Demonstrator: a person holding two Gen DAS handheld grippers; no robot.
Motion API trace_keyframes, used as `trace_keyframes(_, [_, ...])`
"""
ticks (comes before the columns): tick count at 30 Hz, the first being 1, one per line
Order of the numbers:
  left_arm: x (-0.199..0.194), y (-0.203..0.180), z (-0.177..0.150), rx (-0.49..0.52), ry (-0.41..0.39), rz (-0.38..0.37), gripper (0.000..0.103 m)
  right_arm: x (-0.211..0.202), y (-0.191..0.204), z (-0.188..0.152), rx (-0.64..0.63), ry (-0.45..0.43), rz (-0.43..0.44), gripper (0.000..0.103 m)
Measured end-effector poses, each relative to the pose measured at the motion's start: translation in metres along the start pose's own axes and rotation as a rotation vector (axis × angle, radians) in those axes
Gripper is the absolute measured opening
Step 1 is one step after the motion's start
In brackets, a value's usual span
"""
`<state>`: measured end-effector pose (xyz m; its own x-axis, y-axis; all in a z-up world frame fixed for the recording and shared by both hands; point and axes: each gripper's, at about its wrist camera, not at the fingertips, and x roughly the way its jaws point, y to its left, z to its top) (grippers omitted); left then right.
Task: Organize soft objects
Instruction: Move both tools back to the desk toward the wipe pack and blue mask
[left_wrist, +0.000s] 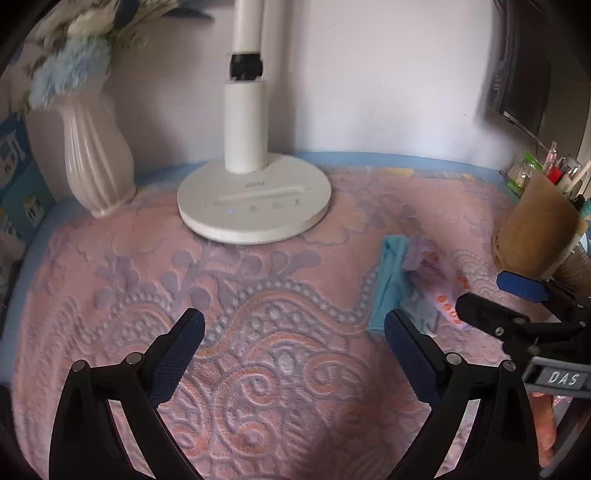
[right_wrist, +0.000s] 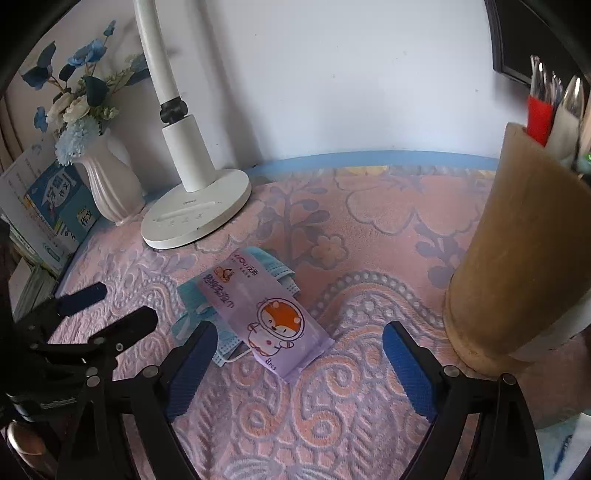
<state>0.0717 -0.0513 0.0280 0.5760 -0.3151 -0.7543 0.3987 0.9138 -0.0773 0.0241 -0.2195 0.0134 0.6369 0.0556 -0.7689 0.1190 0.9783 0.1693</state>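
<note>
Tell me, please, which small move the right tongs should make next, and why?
Probably ease the right tongs down and forward over the purple packet. The jaws stand open with nothing held; the packet lies just ahead on the blue face mask. The left tongs are open over bare cloth.

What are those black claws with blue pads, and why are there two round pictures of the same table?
No robot here: a person holds a two-finger gripper in each hand, each with a wide-angle camera looking along its fingers. One picture is from the left gripper, one from the right gripper. Both are open and hold nothing. On the pink patterned cloth lie a purple tissue packet on top of a blue face mask. Around them stand a white lamp, a vase of flowers and a brown pen holder.
</note>
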Motion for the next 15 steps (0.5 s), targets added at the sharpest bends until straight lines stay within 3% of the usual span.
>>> trace_keyframes(2, [0.003,0.003,-0.001,-0.022,0.016,0.005,0.097,0.004,0.001,-0.002,-0.002,0.006,0.005,0.09])
trace_keyframes(7, [-0.005,-0.008,-0.003,0.026,-0.035,0.015,0.097,0.005,0.005,-0.002,-0.017,-0.006,-0.018,0.09])
trace_keyframes(15, [-0.001,-0.012,-0.001,0.045,-0.013,0.02,0.097,0.011,0.0,0.0,0.012,0.022,0.0,0.089])
